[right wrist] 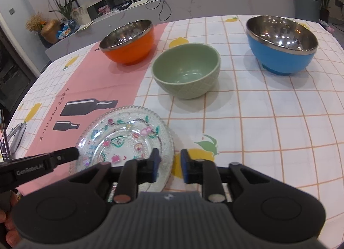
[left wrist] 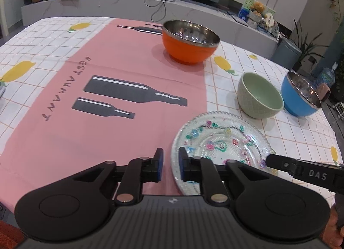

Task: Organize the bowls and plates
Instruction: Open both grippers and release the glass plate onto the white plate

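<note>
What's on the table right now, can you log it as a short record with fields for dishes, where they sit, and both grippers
plate: glass plate, painted flowers, half on the pink placemat
bowls: orange bowl on the placemat; green bowl and blue bowl on the checked tablecloth
stacking: none, all bowls apart and upright
left gripper: open, straddling the plate's left rim
right gripper: open, straddling the plate's right rim
</note>
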The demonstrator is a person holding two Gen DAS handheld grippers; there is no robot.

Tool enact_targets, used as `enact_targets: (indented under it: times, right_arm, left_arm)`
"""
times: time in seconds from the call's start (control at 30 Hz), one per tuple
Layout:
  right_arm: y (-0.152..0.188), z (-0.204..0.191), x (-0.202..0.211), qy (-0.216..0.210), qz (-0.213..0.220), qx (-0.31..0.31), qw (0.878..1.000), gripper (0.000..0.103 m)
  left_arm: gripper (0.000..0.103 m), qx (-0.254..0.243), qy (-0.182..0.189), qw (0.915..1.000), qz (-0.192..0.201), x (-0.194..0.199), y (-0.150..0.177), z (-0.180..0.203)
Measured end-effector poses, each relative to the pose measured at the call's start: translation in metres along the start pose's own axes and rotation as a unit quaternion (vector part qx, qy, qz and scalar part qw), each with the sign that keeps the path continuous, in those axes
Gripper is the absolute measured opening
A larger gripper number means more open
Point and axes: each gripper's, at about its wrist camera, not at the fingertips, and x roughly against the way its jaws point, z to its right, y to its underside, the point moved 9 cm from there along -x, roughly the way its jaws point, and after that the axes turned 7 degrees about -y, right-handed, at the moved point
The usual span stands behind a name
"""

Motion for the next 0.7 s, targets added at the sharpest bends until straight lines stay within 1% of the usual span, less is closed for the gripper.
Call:
enact_targets:
  times: [0.07,0.13,0.17,0.2,0.27,0.3,0.33,0.4,0.57,0.7]
  right_arm:
    - [0.001,0.002,0.003,-0.001,0.003,-0.003,1.0,0.023]
    - [0.001,0.005,0.006,-0.005,0.004,-0.013,1.0,0.021]
    - [0.001,0.007,0.008,-0.008,0.004,-0.02,1.0,0.018]
    - [0.002,0.007,0.008,-0.012,0.004,-0.025,1.0,0.012]
    - [0.002,0.007,0.009,-0.02,0.005,-0.034,0.999,0.008]
    - [0.002,0.007,0.009,-0.024,0.005,-0.037,0.999,0.002]
    - [0.002,0.006,0.009,-0.031,0.004,-0.04,0.999,0.001]
    - [0.003,0.004,0.008,-0.029,0.004,-0.04,0.999,0.001]
    - [0.003,0.004,0.008,-0.031,0.004,-0.036,0.999,0.001]
    - [0.003,0.007,0.008,-0.038,0.004,-0.05,0.998,0.001]
  left_arm:
    - [0.029,0.014,0.005,0.9999,-0.001,0.001,0.001,-0.005]
    - [0.029,0.033,0.022,0.9992,-0.011,-0.001,0.002,-0.007]
    - [0.029,0.043,0.035,0.9983,-0.015,-0.002,0.003,-0.007]
    - [0.029,0.051,0.048,0.9974,-0.018,-0.002,0.004,-0.005]
    - [0.028,0.051,0.062,0.9965,-0.023,-0.002,0.005,-0.002]
    - [0.021,0.046,0.065,0.9965,-0.023,-0.002,0.005,0.0]
    - [0.02,0.041,0.065,0.9967,-0.024,-0.002,0.006,0.002]
    - [0.017,0.034,0.058,0.9975,-0.023,-0.002,0.006,0.003]
    - [0.017,0.03,0.054,0.9978,-0.022,-0.001,0.007,0.004]
    - [0.017,0.025,0.046,0.9985,-0.019,0.001,0.006,0.004]
